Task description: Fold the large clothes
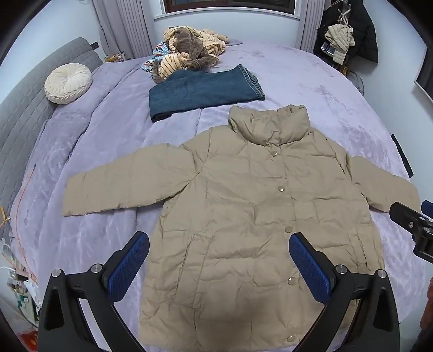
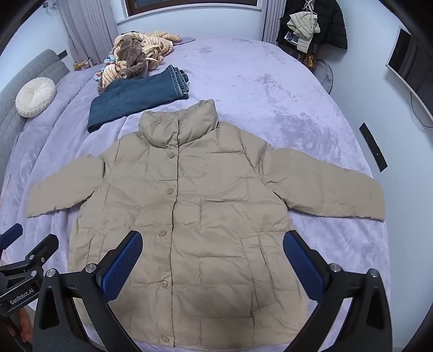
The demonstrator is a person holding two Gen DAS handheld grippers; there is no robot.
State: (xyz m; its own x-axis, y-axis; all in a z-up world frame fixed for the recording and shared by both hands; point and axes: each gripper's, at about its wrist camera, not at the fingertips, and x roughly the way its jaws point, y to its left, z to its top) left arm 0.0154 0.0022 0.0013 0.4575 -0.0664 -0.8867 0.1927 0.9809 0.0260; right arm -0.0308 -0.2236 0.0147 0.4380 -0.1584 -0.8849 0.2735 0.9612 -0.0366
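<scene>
Both claws spread, empty | jacket (image 1: 243, 216) flat | jeans (image 1: 205, 92) beyond collar

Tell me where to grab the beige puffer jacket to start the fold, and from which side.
Probably the sleeve cuffs: the beige puffer jacket lies flat, snapped shut, sleeves spread. Left gripper takes the cuff on its side from the outer edge; right gripper takes the other cuff likewise. Both hover open.

A home bedroom: a wide bed (image 1: 297, 81) under a lilac blanket, a grey padded headboard (image 1: 24, 108), curtains (image 1: 130, 24) by the window, coats (image 1: 349, 29) hung in the corner.
</scene>
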